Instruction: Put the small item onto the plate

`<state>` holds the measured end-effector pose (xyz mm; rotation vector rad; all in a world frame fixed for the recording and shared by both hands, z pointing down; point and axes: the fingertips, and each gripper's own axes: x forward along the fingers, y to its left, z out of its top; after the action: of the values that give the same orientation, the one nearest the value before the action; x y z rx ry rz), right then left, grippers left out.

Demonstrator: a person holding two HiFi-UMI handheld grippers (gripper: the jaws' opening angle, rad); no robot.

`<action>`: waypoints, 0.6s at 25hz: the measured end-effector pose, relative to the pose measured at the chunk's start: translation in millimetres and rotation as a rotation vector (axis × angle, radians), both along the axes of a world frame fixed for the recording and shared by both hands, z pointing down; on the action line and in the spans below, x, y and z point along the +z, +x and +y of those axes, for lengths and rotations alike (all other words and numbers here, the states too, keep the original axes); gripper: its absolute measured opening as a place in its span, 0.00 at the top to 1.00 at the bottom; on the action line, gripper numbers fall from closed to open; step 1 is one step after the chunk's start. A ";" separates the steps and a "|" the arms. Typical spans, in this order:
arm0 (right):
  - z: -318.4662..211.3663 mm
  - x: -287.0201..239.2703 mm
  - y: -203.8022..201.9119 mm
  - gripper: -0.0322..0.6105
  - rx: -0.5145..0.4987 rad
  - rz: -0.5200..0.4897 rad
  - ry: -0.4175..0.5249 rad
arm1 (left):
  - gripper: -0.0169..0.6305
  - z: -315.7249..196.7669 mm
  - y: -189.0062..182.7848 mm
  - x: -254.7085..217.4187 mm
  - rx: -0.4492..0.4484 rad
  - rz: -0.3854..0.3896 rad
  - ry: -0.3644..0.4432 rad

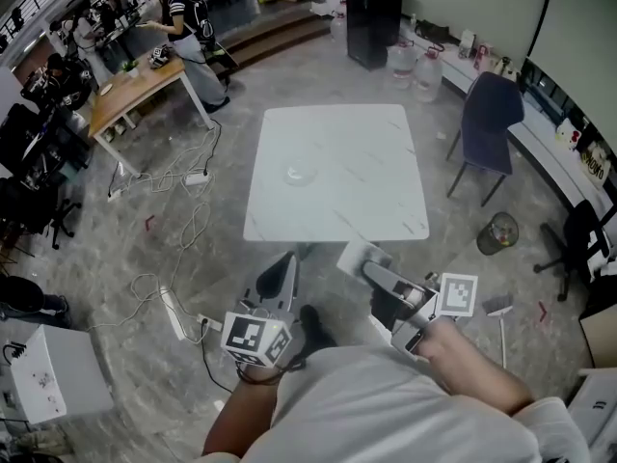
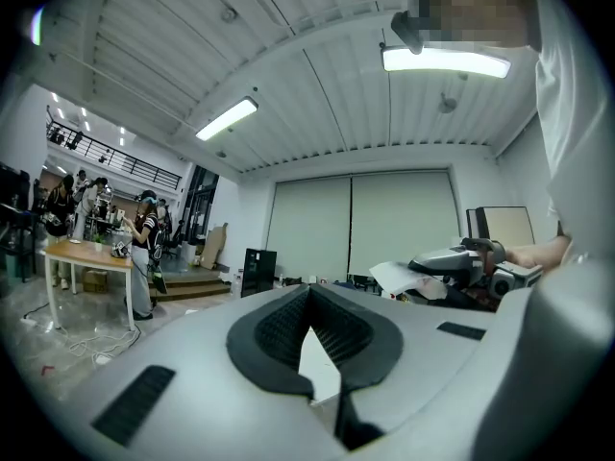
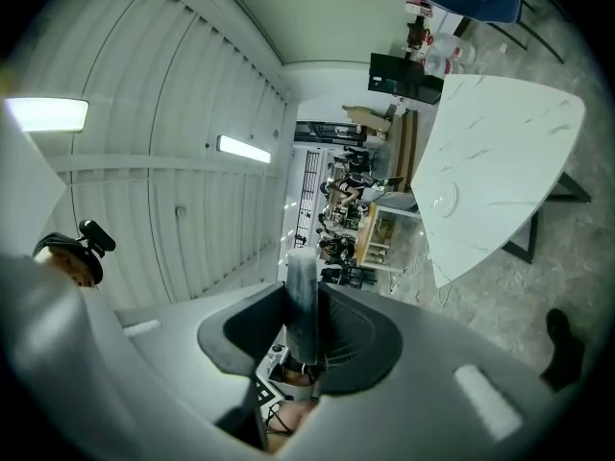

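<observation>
A clear glass plate lies left of centre on the white marble table; it also shows in the right gripper view as the plate on the table. My right gripper hovers just off the table's near edge, shut on a small grey cylinder that stands upright between its pads. My left gripper is beside it, below the near edge, with its jaws together and nothing held. In the left gripper view my left gripper points up at the ceiling, and the right gripper shows to its right.
A blue chair stands right of the table, with a waste bin near it. Cables and a power strip trail on the floor to the left. A wooden desk with a person is at the far left, and a black cabinet at the back.
</observation>
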<state>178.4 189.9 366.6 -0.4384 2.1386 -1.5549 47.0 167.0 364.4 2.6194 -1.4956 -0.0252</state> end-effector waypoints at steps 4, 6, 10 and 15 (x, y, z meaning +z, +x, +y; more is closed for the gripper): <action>-46.3 -2.3 -25.5 0.79 0.019 0.002 0.000 | 0.96 -45.8 -23.2 -3.1 0.025 0.005 0.010; -70.5 -8.0 -43.0 0.79 0.029 0.003 0.005 | 0.96 -69.9 -39.7 -6.5 0.039 0.002 0.015; -119.3 -21.9 -82.0 0.79 0.053 0.010 0.029 | 0.96 -117.5 -80.7 -18.3 0.061 0.013 0.018; -174.0 -27.5 -119.2 0.79 0.086 0.012 0.036 | 0.96 -163.8 -123.5 -21.8 0.084 0.020 0.027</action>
<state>59.1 15.9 339.1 -0.5220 2.1239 -1.4681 -76.5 3.2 342.6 2.6921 -1.3873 -0.0646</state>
